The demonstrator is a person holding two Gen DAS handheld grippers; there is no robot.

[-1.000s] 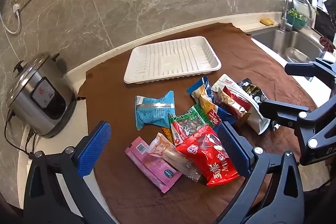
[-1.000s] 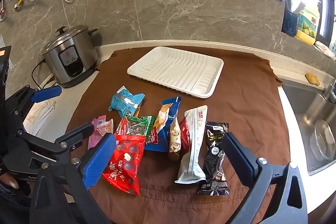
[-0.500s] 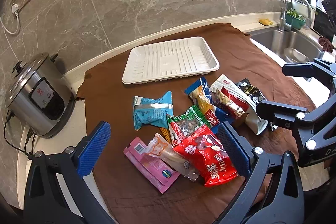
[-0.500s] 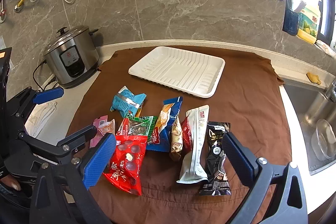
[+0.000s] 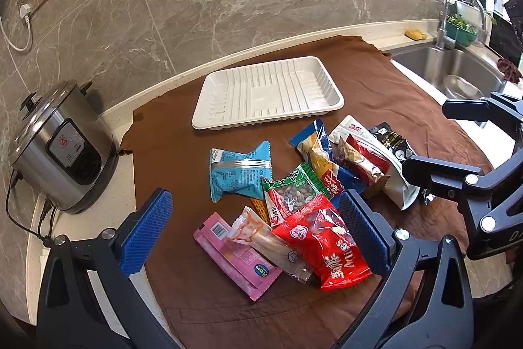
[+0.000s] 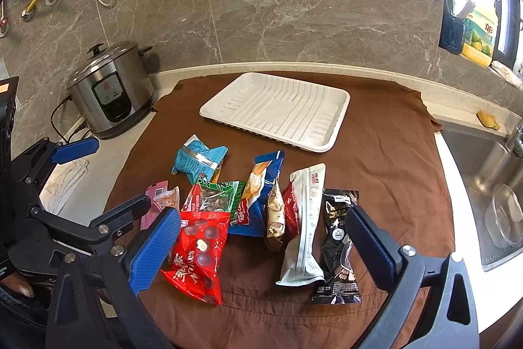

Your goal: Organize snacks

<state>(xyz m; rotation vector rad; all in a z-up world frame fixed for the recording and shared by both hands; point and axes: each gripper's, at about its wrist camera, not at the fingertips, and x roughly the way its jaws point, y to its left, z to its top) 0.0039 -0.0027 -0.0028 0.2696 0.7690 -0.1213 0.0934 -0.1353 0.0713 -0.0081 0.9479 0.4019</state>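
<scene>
Several snack packets lie on a brown cloth (image 5: 170,133): a red bag (image 5: 323,246), a pink packet (image 5: 235,260), a light blue packet (image 5: 240,169), a green nut packet (image 5: 291,192), a white pouch (image 6: 304,224) and a black packet (image 6: 338,247). An empty white tray (image 5: 266,94) sits behind them; it also shows in the right wrist view (image 6: 278,110). My left gripper (image 5: 255,237) is open above the near packets. My right gripper (image 6: 261,247) is open above the red bag (image 6: 197,254) and the white pouch. Neither holds anything.
A steel rice cooker (image 5: 55,149) stands left of the cloth with cords behind it. A sink (image 5: 457,71) with a tap lies to the right. A marble wall runs along the back. The counter's front edge is close below both grippers.
Both views have shifted slightly; the packets and tray sit a little lower left in the left wrist view. No packet has moved. Both grippers stay open.
</scene>
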